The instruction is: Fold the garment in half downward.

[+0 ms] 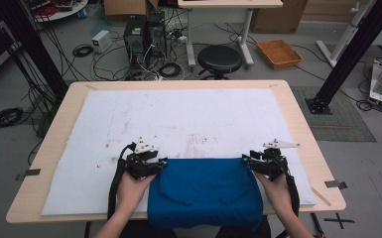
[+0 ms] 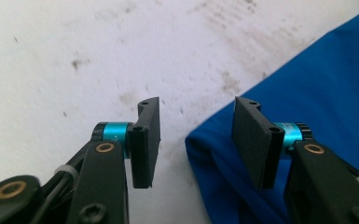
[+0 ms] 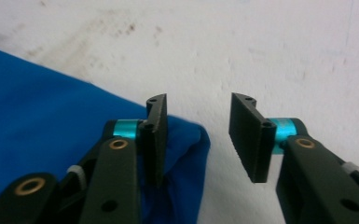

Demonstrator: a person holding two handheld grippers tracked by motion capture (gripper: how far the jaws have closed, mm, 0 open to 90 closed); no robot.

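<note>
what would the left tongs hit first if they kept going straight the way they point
Probably just the white mat. The left tongs stand open at the corner of the blue cloth, which lies off to one side of their line. Ahead, the stained mat looks free, though depth is hard to judge.

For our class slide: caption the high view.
Both tongs, left and right, open at the folded blue cloth's far corners.

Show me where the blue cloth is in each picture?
High view: the blue cloth lies at the table's near edge, between the two grippers.
Left gripper view: it fills the right side, its corner by the right finger.
Right gripper view: it fills the left side, its corner behind the left finger.
Shared landmark: the stained white mat under it.
</note>
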